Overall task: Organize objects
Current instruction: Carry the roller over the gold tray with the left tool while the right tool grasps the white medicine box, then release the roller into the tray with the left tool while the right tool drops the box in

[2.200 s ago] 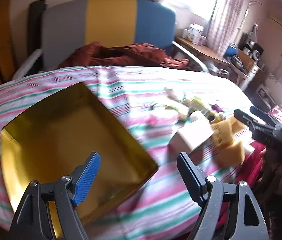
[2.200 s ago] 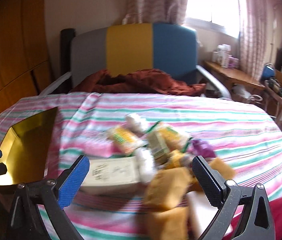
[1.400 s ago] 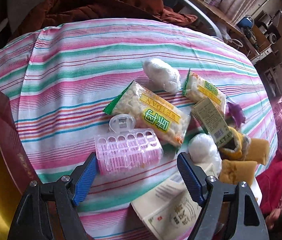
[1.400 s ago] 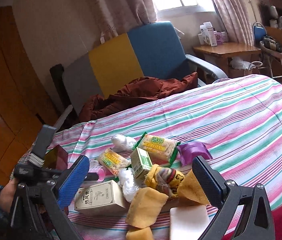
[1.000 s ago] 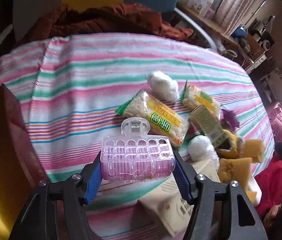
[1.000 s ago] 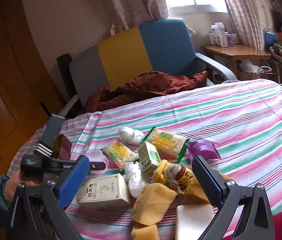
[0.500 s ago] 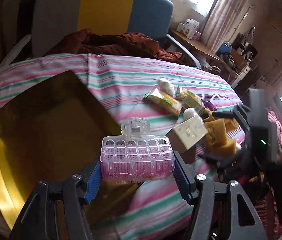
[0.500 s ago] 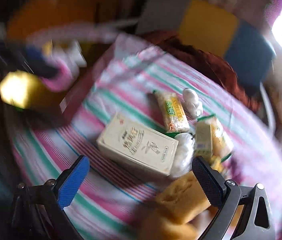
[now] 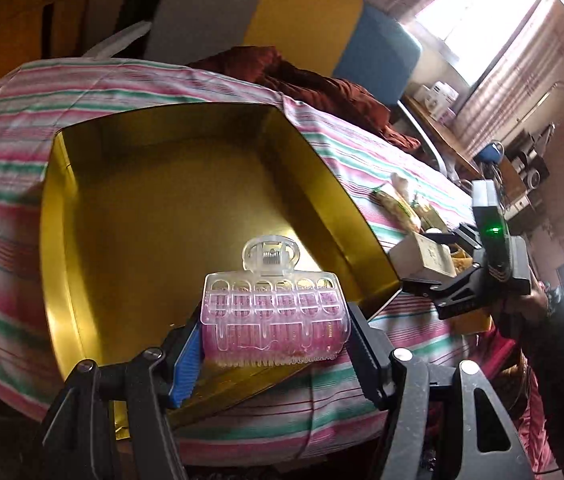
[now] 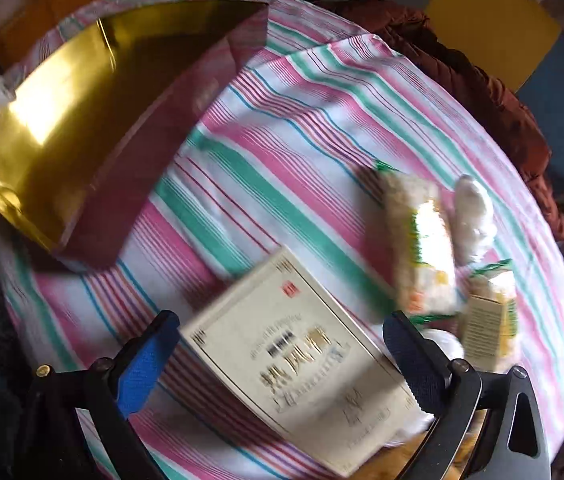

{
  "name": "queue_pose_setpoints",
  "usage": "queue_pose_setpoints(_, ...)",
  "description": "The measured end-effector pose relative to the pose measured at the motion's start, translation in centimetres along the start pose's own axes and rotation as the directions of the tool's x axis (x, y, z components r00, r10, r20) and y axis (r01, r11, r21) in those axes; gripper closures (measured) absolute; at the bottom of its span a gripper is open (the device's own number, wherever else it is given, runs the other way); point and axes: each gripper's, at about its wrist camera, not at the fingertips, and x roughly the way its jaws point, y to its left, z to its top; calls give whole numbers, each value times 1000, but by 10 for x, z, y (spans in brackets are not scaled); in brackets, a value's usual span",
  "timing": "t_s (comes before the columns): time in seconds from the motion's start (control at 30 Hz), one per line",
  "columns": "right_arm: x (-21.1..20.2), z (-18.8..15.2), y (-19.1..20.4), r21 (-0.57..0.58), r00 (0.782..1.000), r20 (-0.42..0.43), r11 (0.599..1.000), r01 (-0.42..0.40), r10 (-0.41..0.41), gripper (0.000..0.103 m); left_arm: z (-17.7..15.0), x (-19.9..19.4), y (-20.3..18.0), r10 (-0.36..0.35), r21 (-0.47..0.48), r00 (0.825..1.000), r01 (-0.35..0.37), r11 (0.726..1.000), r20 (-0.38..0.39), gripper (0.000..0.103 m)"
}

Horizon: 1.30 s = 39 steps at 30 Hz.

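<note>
One pink hair roller (image 9: 276, 316) sits clamped crosswise between the two pads of your left gripper (image 9: 274, 344), its clear clip tab sticking up above the jaws. You hold it over the near corner of the gold box (image 9: 186, 200), which lies open on the striped cloth (image 9: 362, 152); whether the roller touches the box rim cannot be told. From the right wrist view the same roller shows as a pink blur at the far left edge, beside that box.

Your right gripper (image 10: 282, 356) points steeply down with its jaws wide apart. One cream carton (image 10: 302, 360) with dark lettering lies flat on the cloth between the two fingers, and neither pad presses on it. The picture is blurred, so a light touch cannot be ruled out.

Past the carton you have two snack packets: one long (image 10: 422, 248), one smaller (image 10: 490, 312) to its right. One white bundle (image 10: 474, 216) lies just beside the long packet. A yellow sponge edge (image 10: 402, 460) peeks out under the carton at the bottom.

Beyond the cloth, one brown blanket (image 10: 462, 76) is heaped against a chair (image 9: 294, 12) with grey, yellow and blue panels.
</note>
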Motion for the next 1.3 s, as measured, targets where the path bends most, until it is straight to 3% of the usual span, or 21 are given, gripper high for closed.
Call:
queue_pose_setpoints(0.1,-6,-6,-3,55,1000,22,998,-16,15,1,-1,1,4,-8,-15,1000,8,1000,2,38)
queue_pose_setpoints(0.33,-15,-12,-20,2,991,-62,993,117,-116,2,-7,2,9,-29,-33,1000,30,999,8,38)
queue_pose_setpoints(0.37,-14,-12,-18,0,989,-70,992,127,-126,14,-7,1,9,-30,-33,1000,30,999,9,38)
queue_pose_setpoints(0.4,-13,-8,-18,0,990,-72,992,123,-123,37,-8,0,9,-26,-32,1000,27,999,11,38)
queue_pose_setpoints(0.47,-14,-7,-12,24,990,-80,993,115,-113,47,-8,-1,11,-17,-33,1000,17,999,14,38)
queue_pose_setpoints(0.77,-46,-12,-5,221,998,56,975,21,-35,50,2,-13,35,68,-56,996,-65,996,59,38)
queue_pose_setpoints(0.97,-91,2,0,307,978,210,950,-59,-7,50,25,-5,58,158,-44,986,-156,987,61,38)
queue_pose_setpoints(1.13,-103,41,34,265,947,313,952,-157,69,50,46,-6,71,189,-32,978,-187,982,88,38)
queue_pose_setpoints(1.3,-96,73,75,210,929,342,953,-219,138,50,63,-9,77,197,-24,973,-195,980,118,38)
